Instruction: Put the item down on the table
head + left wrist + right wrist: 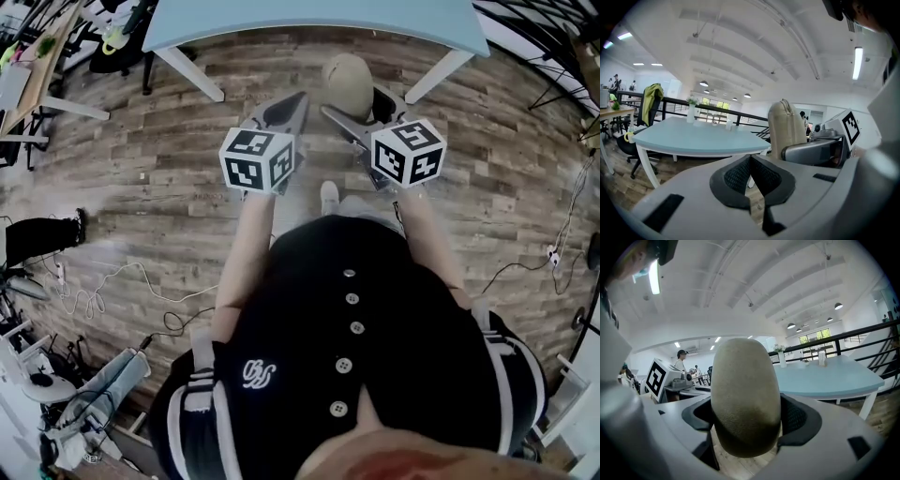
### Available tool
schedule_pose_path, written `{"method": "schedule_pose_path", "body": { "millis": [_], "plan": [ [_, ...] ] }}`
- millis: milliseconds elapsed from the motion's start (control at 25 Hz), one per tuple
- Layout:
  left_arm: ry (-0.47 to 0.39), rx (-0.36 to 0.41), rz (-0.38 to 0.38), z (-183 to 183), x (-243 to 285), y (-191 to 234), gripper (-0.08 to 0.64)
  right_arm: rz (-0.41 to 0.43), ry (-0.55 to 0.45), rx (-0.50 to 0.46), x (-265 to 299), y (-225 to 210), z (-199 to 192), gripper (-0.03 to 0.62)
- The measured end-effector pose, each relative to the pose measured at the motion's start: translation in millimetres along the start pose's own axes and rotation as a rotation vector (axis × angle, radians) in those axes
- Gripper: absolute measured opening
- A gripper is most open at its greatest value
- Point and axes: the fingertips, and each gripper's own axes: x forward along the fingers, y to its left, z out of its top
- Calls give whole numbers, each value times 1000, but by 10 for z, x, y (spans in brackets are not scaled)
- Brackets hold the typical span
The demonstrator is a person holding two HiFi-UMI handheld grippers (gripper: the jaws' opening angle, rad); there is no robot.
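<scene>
Beige, fabric-covered and rounded like a small pouch (pixel 348 82), the item is clamped in the right claw (pixel 746 420). In the right gripper view it fills the middle of the frame, with the two dark ribbed pads pressed against its sides and its lower end sagging just below them. The jaws stand as far apart as the pouch is wide.

Nothing of the task looks finished yet. In the head view the pouch hangs in the air over the wooden plank floor (pixel 141 141), just below the near edge of the pale blue surface (pixel 281 19) that runs along the top of the frame. It touches neither the surface nor the floor. By my reading, what is left is to carry it forward over the blue top, lower it until it rests there, and then let the jaws part.

The left claw (pixel 752 185) holds nothing. Its pads sit almost together, with only a thin sliver of floor showing between them, and it hangs just left of the right one at about the same height. In the left gripper view the pouch stands upright at right of centre, with a seam or zip along its top.
</scene>
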Motion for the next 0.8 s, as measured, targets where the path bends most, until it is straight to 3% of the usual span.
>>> {"method": "schedule_pose_path", "body": {
  "millis": [240,800],
  "plan": [
    [-5,-4,16,212,440,216,9,5,-6,-1,273,-475,208,405],
    [46,-45,1,263,965,622,9,-18,29,56,633,-939,207,405]
  ]
}}
